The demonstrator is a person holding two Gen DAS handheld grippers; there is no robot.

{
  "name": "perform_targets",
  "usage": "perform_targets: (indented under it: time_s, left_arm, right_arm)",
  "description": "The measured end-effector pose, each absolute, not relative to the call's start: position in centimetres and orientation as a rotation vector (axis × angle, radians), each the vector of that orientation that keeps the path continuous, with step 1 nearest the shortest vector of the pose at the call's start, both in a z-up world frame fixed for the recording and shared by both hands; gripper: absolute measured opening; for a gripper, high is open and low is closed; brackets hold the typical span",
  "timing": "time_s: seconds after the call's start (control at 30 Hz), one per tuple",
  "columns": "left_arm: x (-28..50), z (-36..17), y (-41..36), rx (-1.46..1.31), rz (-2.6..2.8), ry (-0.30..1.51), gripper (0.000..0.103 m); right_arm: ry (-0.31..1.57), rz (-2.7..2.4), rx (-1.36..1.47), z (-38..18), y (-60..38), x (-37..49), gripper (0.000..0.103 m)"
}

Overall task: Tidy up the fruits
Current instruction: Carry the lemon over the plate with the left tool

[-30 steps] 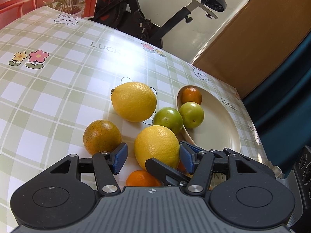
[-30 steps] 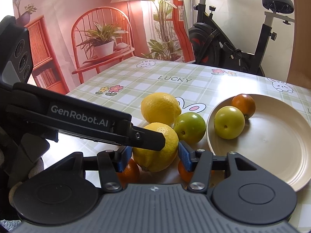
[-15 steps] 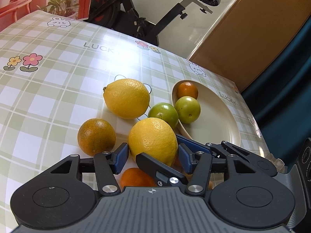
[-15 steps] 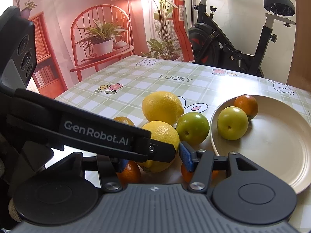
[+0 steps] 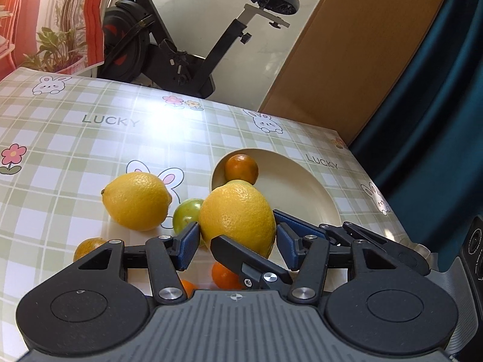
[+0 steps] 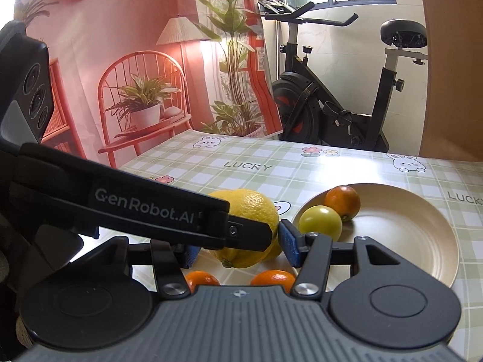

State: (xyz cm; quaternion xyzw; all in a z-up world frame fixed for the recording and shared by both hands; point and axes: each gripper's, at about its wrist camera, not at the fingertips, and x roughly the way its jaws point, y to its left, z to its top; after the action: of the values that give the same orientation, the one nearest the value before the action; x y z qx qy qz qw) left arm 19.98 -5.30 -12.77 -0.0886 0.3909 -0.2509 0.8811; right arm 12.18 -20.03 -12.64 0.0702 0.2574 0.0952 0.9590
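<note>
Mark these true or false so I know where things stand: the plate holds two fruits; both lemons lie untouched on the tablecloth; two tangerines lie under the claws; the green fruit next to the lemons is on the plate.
1. The plate holds two fruits. True: an orange fruit and a yellow-green fruit.
2. Both lemons lie untouched. False: the near lemon sits between the jaws of the left claw and the right claw; only the far lemon lies free on the tablecloth.
3. Two tangerines lie under the claws. True.
4. The green fruit is on the plate. False: it lies on the tablecloth, outside the rim.
</note>
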Motion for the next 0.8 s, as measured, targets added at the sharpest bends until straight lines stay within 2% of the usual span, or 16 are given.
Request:
perform_targets:
  time_s: [0.53, 0.67, 0.8]
  left_arm:
    - [22.7, -15.5, -9.7, -0.126, -0.561, 0.890, 0.058]
    - [23.9, -15.4, -9.0, -0.175, -0.537, 0.894, 0.053]
    - [24.7, -15.3, -8.5, -0.202, -0.518, 0.883, 0.052]
  right_arm:
    - [0.587, 0.104, 0.256, -14.5, -25.6, 12.4, 0.056]
    - [0.605, 0.111, 0.261, -15.2, -26.0, 13.3, 0.056]
    - [0.609, 0.113, 0.274, -15.6, -26.2, 14.4, 0.056]
